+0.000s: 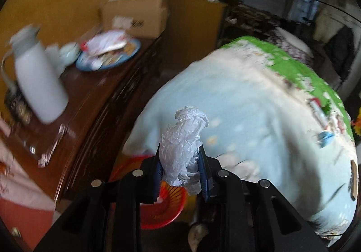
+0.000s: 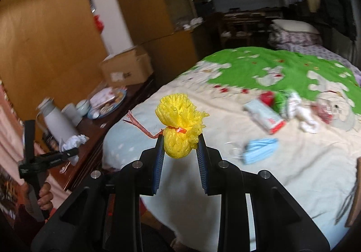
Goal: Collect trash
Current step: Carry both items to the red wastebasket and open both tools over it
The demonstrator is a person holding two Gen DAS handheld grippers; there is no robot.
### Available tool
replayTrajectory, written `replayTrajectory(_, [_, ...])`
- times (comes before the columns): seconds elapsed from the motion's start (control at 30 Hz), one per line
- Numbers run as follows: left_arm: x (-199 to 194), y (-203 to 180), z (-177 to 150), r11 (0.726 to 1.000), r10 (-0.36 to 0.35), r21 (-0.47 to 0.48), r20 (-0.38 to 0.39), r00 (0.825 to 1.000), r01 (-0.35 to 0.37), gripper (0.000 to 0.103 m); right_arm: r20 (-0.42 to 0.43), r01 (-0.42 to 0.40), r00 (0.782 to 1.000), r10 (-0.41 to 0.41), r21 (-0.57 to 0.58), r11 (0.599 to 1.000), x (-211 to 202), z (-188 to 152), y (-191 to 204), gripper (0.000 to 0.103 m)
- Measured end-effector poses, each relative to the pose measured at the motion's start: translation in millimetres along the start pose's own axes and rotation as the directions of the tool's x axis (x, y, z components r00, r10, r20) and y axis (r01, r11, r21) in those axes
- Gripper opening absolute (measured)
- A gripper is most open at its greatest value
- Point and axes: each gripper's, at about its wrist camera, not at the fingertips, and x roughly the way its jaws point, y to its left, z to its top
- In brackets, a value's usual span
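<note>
Two pieces of trash are already in hand: the left gripper (image 1: pixel 181 175) pinches a crinkled wad of white plastic film (image 1: pixel 183 145) at lower centre of its view, and the right gripper (image 2: pixel 180 150) clamps a frilly yellow mesh bundle (image 2: pixel 179 127) tied with an orange band. By my reading this is the carry step, so the next move calls for lowering the plastic over the red slatted basket (image 1: pixel 164 211) at the bottom of the left view and spreading the jaws. Farther right on the soft bedspread (image 2: pixel 282 175) lie a pleated blue face mask (image 2: pixel 259 150) and crumpled wrappers (image 2: pixel 284 107), uncollected.
</note>
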Motion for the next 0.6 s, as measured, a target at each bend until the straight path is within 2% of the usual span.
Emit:
replayTrajectory(0.2, [35.8,46.3,-26.2,0.997,0.008,-0.080,-0.086,0.996,-0.015,0.028,-0.057,-0.036,0.998,0.033,-0.054,0.998,24.3,-4.3,40.6,0.029])
replayTrajectory(0.27, [47.3,56.0,-33.2,0.996,0.005,-0.093,-0.108,0.994,-0.015,0.037,-0.074,-0.045,0.996,0.040,-0.065,0.997,31.0,-6.1,48.8,0.029])
replayTrajectory(0.4, [63.0,67.1,-39.0,0.993,-0.005,-0.117,-0.131,0.991,-0.010,0.047,-0.112,-0.059,0.993,0.049,-0.087,0.994,47.8,-9.3,68.7,0.029])
replayTrajectory(0.47, [66.6,70.1,-39.2,0.992,0.002,-0.125,-0.131,0.991,-0.018,0.061,-0.128,-0.067,0.990,0.055,-0.098,0.993,55.0,-10.9,78.2,0.029])
replayTrajectory(0.6, [68.3,81.9,-40.1,0.988,0.009,-0.153,-0.124,0.992,-0.028,0.069,-0.159,-0.096,0.984,0.076,-0.123,0.988,69.2,-15.5,99.0,0.029])
